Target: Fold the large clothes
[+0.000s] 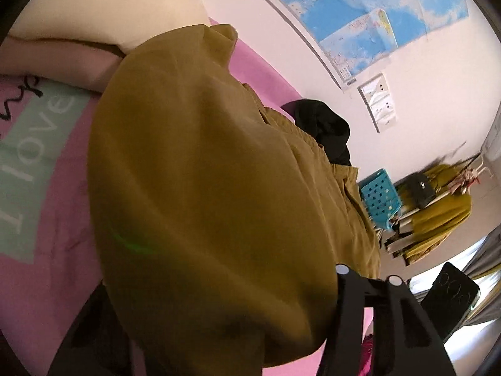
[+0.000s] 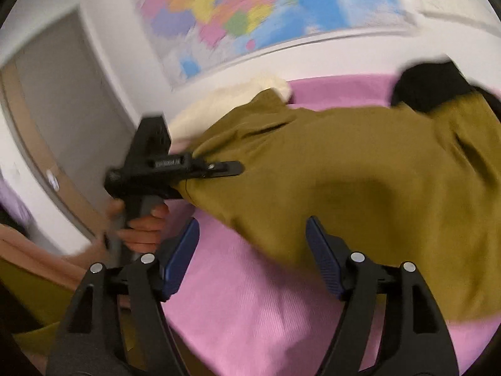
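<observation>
Olive-brown garment (image 2: 360, 188) spread on pink bed (image 2: 250, 313), black cloth (image 2: 429, 84) at its far edge. Left gripper (image 2: 219, 169) clamped on garment's corner fold near cream pillow (image 2: 219, 103). Right gripper (image 2: 252, 260) gaping, nothing between blue pads (image 2: 180, 257), hovering just short of garment's near hem.

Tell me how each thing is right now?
Mustard garment: spread on the pink bed, one edge lifted.
Left gripper: jaws closed on the garment's edge.
Right gripper: jaws open, nothing between them.
Black cloth: bunched behind the garment.
Cream pillow: lying at the bed's end.
</observation>
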A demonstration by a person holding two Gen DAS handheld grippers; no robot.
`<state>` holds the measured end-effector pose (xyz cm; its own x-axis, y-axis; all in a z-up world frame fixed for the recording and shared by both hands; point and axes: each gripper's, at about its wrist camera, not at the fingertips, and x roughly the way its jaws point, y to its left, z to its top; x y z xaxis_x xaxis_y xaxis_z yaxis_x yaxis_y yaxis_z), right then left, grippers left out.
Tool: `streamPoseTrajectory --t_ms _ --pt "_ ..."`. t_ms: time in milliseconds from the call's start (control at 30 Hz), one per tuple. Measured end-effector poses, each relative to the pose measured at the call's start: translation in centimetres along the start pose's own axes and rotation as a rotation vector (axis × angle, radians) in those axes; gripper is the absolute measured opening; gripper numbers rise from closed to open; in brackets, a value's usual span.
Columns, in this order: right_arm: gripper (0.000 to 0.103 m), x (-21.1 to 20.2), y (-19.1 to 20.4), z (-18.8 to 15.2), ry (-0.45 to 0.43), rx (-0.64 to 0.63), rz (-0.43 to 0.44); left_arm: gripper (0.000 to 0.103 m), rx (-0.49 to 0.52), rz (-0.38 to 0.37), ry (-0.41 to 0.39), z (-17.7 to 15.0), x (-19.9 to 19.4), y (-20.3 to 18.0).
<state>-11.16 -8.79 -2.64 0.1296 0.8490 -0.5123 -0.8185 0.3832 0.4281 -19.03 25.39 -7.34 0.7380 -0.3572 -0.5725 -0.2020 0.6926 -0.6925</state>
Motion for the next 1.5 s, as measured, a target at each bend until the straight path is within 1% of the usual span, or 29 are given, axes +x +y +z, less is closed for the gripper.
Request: streamPoseTrajectory --t_ms 100,133,233,300,333,367,400,433,467,533,567,633,700,733,767,833,867,967,1000,1033,1067,1100,1167,1233,1300,1333,1400,1433,1500 --pt "0.072 -4.0 -3.9 -2.5 -0.029 0.206 0.034 0.051 0.061 0.058 0.001 -0.2 0.1 -0.7" --pt "0.073 -5.4 -5.2 -3.6 -0.043 0.276 0.012 0.051 0.077 0.072 0.0 -0.2 0.2 -0.9" --pt "0.074 -7.8 -8.5 -6.0 -0.076 0.45 -0.099 0.051 0.087 0.081 0.001 -0.2 0.3 -0.9" --pt "0.074 -8.6 -9.8 -6.9 -0.107 0.521 -0.142 0.051 0.088 0.08 0.003 -0.2 0.3 -0.8" --pt "0.076 -8.8 -10.5 -7.2 -0.125 0.558 -0.178 0.051 0.092 0.079 0.005 -0.2 0.3 -0.8" --pt "0.074 -8.8 -10.9 -7.3 -0.137 0.582 -0.211 0.051 0.096 0.08 0.008 -0.2 0.3 -1.0" --pt "0.075 -8.8 -11.1 -7.1 -0.162 0.589 -0.226 0.051 0.097 0.079 0.011 -0.2 0.2 -1.0" --pt "0.079 -8.7 -11.3 -6.9 -0.172 0.59 -0.248 0.051 0.101 0.078 0.014 -0.1 0.2 -1.0" --pt "0.08 -8.6 -11.3 -6.6 -0.177 0.583 -0.288 0.051 0.105 0.078 0.016 -0.1 0.2 -1.0" --pt "0.08 -7.9 -11.4 -6.0 -0.194 0.553 -0.368 0.051 0.104 0.069 0.021 -0.1 0.2 -0.9" --pt "0.08 -7.9 -11.6 -6.0 -0.212 0.548 -0.387 0.051 0.102 0.066 0.025 -0.1 0.1 -0.8" --pt "0.081 -7.4 -12.0 -5.8 -0.259 0.555 -0.41 0.051 0.097 0.057 0.032 -0.1 0.1 -0.6" --pt "0.086 -7.3 -12.5 -5.7 -0.305 0.57 -0.417 0.052 0.101 0.054 0.035 -0.1 0.1 -0.5" --pt "0.092 -6.9 -12.3 -5.4 -0.316 0.564 -0.423 0.052 0.106 0.057 0.033 -0.1 0.1 -0.6" --pt "0.093 -6.6 -12.3 -5.2 -0.316 0.56 -0.427 0.052 0.115 0.065 0.031 -0.1 0.2 -0.8" --pt "0.091 -6.5 -12.3 -5.0 -0.329 0.561 -0.414 0.053 0.133 0.082 0.026 -0.2 0.1 -1.0" --pt "0.083 -6.6 -12.3 -5.0 -0.341 0.562 -0.392 0.054 0.138 0.09 0.025 -0.2 0.1 -1.1" --pt "0.075 -7.6 -12.4 -5.4 -0.406 0.575 -0.317 0.055 0.144 0.102 0.019 -0.3 0.0 -1.2" --pt "0.073 -8.0 -12.8 -5.9 -0.426 0.6 -0.29 0.055 0.146 0.104 0.018 -0.3 0.0 -1.3" --pt "0.072 -7.9 -13.1 -6.1 -0.417 0.625 -0.296 0.055 0.147 0.104 0.018 -0.3 0.0 -1.3" --pt "0.064 -7.8 -13.3 -6.2 -0.393 0.64 -0.318 0.056 0.149 0.105 0.018 -0.4 0.0 -1.3" --pt "0.064 -7.8 -13.0 -6.2 -0.357 0.621 -0.365 0.056 0.152 0.106 0.017 -0.4 0.0 -1.3" --pt "0.065 -7.7 -12.5 -6.3 -0.324 0.609 -0.407 0.057 0.163 0.108 0.017 -0.4 0.0 -1.3" --pt "0.067 -7.5 -12.3 -6.1 -0.311 0.599 -0.427 0.059 0.167 0.104 0.018 -0.4 0.0 -1.3" --pt "0.067 -7.2 -12.6 -5.8 -0.321 0.604 -0.447 0.059 0.178 0.104 0.017 -0.5 0.0 -1.4" --pt "0.07 -7.0 -12.8 -5.7 -0.324 0.603 -0.449 0.059 0.18 0.105 0.016 -0.5 0.1 -1.5" --pt "0.08 -6.2 -12.8 -4.8 -0.326 0.583 -0.453 0.059 0.182 0.1 0.02 -0.4 0.1 -1.4" --pt "0.087 -5.8 -12.8 -4.5 -0.32 0.572 -0.45 0.06 0.183 0.098 0.021 -0.4 0.1 -1.4" --pt "0.085 -5.5 -13.1 -3.8 -0.323 0.58 -0.412 0.06 0.185 0.098 0.025 -0.4 0.1 -1.4"
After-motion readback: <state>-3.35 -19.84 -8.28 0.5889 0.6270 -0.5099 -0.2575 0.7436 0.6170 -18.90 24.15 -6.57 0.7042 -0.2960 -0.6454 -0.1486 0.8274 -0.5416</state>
